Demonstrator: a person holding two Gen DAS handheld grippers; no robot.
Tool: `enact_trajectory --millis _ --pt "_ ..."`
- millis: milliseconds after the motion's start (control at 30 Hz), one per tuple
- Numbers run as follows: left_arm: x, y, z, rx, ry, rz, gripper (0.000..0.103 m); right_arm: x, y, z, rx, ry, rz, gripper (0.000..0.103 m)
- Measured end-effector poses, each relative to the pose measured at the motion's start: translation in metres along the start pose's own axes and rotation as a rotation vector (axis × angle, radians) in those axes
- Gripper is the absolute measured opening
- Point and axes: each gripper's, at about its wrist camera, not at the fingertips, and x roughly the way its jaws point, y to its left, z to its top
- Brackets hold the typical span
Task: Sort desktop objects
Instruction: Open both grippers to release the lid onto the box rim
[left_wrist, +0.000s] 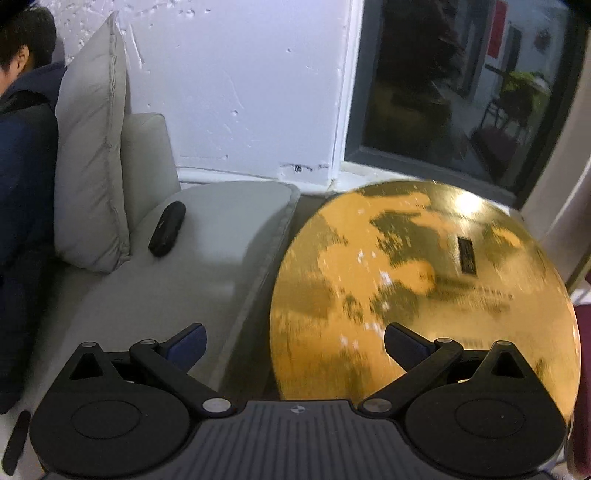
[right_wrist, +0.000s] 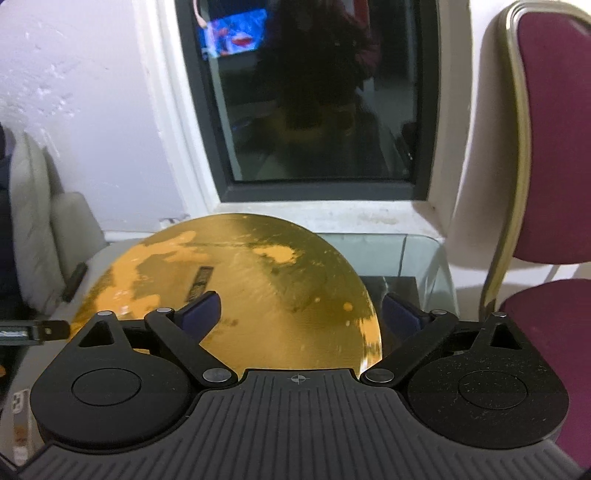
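A round golden tabletop (left_wrist: 424, 280) with worn orange patches fills the right half of the left wrist view and shows as the same tabletop (right_wrist: 229, 288) in the right wrist view. A small dark rectangular label (left_wrist: 467, 254) lies on it, blurred, and the same label (right_wrist: 201, 282) shows in the right wrist view. My left gripper (left_wrist: 293, 345) is open and holds nothing, hanging over the table's left edge and the sofa. My right gripper (right_wrist: 301, 314) is open too, over the table's near right part. No other loose object shows on the tabletop.
A grey sofa seat (left_wrist: 207, 258) with a cushion (left_wrist: 92, 155) lies left of the table; a black oblong object (left_wrist: 167, 229) rests on it. A person (left_wrist: 22, 147) in a dark jacket sits at far left. A glass side table (right_wrist: 406, 258) and maroon chair (right_wrist: 546, 184) stand right. A window (right_wrist: 314, 110) is behind.
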Motion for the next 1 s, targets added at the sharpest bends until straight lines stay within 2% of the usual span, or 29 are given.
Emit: enact_trajectory --millis 133,333,433,500,533,600,667,700,733,1000 --pt "-0.01 -0.006 -0.015 0.038 0.03 0.017 0.102 -0.028 0.003 -0.02 0.042 0.014 0.011 0.098" --pt "-0.015 -0.005 -0.034 0.013 0.074 0.064 0.102 -0.057 0.002 -0.048 0.108 0.058 -0.003 0.098" --pt "-0.018 -0.01 -0.04 0.035 0.065 0.069 0.102 -0.066 0.003 -0.056 0.102 0.058 -0.036 0.098" --pt "-0.014 -0.014 -0.041 0.053 0.065 0.079 0.102 -0.066 0.004 -0.058 0.079 0.061 -0.061 0.093" --pt "-0.013 -0.016 -0.04 0.056 0.069 0.085 0.102 -0.064 0.005 -0.059 0.069 0.068 -0.073 0.092" --pt "-0.007 -0.018 -0.037 0.062 0.072 0.088 0.102 -0.057 0.007 -0.06 0.051 0.083 -0.086 0.079" --pt "0.0 -0.021 -0.032 0.074 0.071 0.097 0.102 -0.047 0.009 -0.059 0.028 0.104 -0.084 0.058" --pt "0.003 -0.023 -0.029 0.079 0.068 0.105 0.102 -0.039 0.011 -0.057 0.017 0.114 -0.082 0.055" --pt "0.007 -0.024 -0.025 0.084 0.066 0.114 0.102 -0.032 0.013 -0.054 0.006 0.121 -0.08 0.052" --pt "0.039 -0.032 -0.006 0.118 0.1 0.122 0.102 0.035 0.017 -0.033 -0.043 0.206 -0.142 0.052"
